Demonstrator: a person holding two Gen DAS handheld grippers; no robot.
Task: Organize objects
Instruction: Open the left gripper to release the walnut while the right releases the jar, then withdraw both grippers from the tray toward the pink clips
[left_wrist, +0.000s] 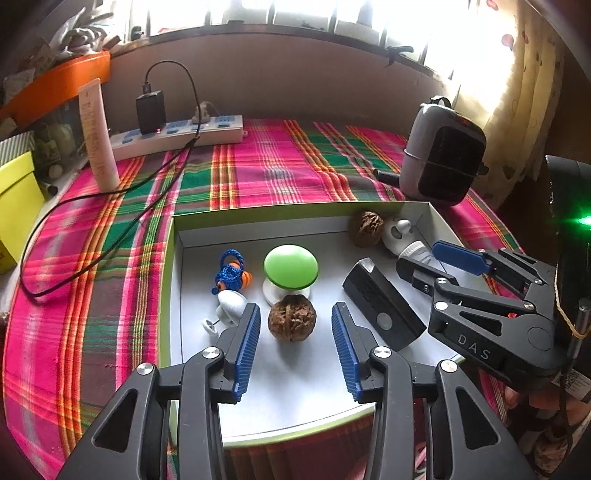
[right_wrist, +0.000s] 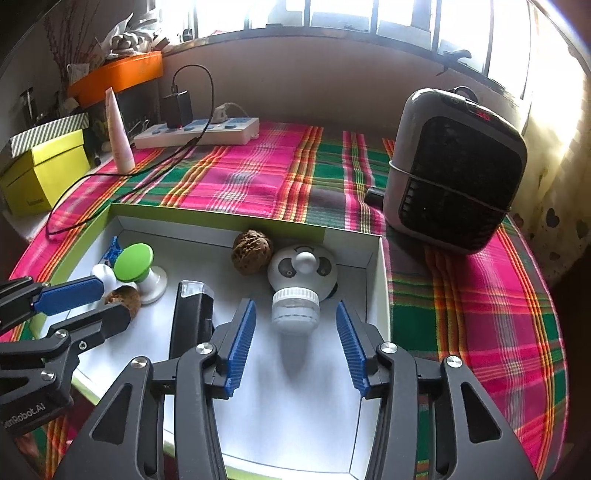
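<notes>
Walnuts first: through your left wrist camera, one walnut (left_wrist: 291, 317) lies on the white floor of the shallow box (left_wrist: 177, 229), between the blue pads of your left gripper (left_wrist: 295, 332), whose jaws stand apart with clear gaps on both sides and grip nothing. Just behind it stands a green-capped knob (left_wrist: 291, 265), with a blue cord bundle (left_wrist: 229, 271) and a white pin-like piece (left_wrist: 231, 306) to its left. A black rectangular device (left_wrist: 384, 310) lies to the right, and a second walnut (left_wrist: 365, 228) sits at the far wall beside a white round bottle (left_wrist: 400, 236). Your right gripper (left_wrist: 428, 264) reaches in from the right, its jaws parted. Through your right wrist camera, that bottle (right_wrist: 301, 280) lies with its ribbed cap toward you, just beyond the tips of your right gripper (right_wrist: 295, 328); the pads stand wide and touch nothing. The far walnut (right_wrist: 252, 251) rests against the bottle's left side, possibly touching it. Your left gripper (right_wrist: 107, 301) enters from the left, partly hiding the near walnut (right_wrist: 123, 297). A grey heater (right_wrist: 454, 173) stands on the plaid cloth (right_wrist: 480, 314) outside the box.
</notes>
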